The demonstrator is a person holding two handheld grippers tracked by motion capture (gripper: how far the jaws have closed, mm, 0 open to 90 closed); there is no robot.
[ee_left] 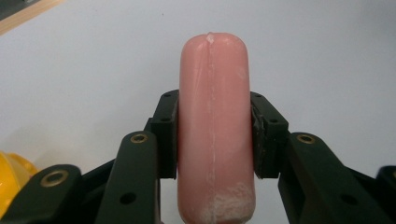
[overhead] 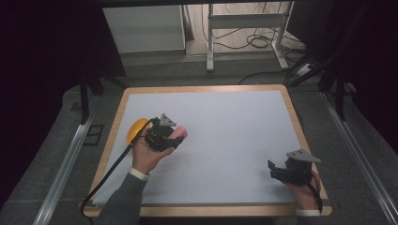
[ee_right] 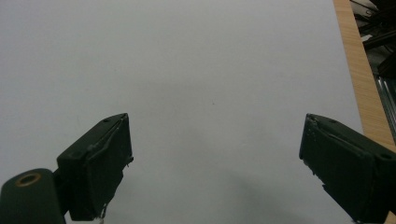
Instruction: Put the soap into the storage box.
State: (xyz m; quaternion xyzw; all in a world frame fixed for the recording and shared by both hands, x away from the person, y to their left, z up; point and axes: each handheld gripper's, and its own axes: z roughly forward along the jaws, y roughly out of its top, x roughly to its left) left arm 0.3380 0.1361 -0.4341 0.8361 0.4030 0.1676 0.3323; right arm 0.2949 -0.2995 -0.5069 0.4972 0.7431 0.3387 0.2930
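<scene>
White table (overhead: 225,140): our left gripper (overhead: 174,137) clamps the pink sausage (ee_left: 215,130) beside yellow ball (overhead: 137,129); right gripper (ee_right: 215,163) gapes wide w/ nothing in it; keep squeeze gentle.

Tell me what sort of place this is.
Probably a lab or workshop set up for recording handling tasks, not a home. A wood-edged table with a plain white top stands on grey carpet between metal rails; behind it are a white desk frame and loose cables on the floor.
</scene>
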